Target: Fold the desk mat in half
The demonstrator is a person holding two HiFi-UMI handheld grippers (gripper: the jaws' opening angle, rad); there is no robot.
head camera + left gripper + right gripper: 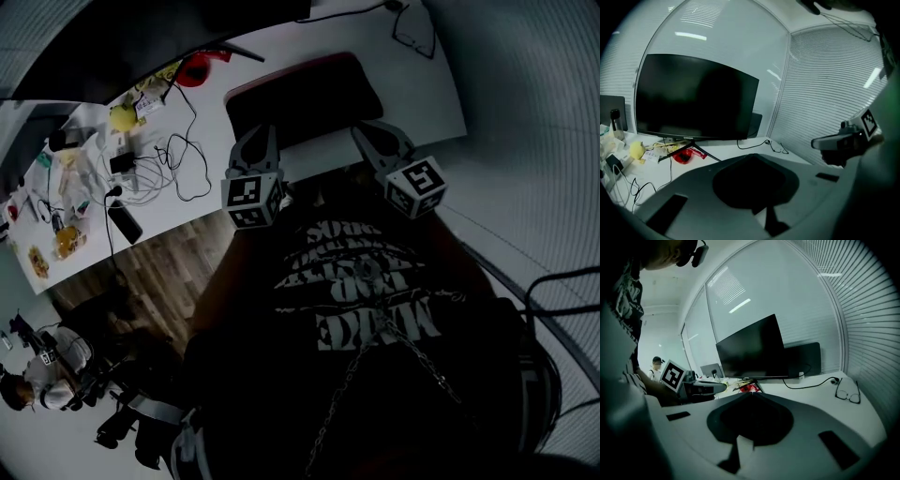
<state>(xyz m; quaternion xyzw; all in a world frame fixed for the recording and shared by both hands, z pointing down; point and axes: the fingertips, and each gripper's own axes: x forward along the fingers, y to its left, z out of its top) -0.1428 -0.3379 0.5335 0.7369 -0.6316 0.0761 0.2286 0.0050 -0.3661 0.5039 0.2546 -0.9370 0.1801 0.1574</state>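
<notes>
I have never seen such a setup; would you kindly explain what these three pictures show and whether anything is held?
No robot: a person works two handheld two-jaw grippers. The head camera looks down on the left gripper and right gripper, pointing at a dark rectangular desk mat on the white desk; dark-rimmed glasses and loose black cables lie there. The other two pictures come from cameras riding on each gripper, facing a black monitor. Both pairs of jaws are closed, holding nothing.
</notes>
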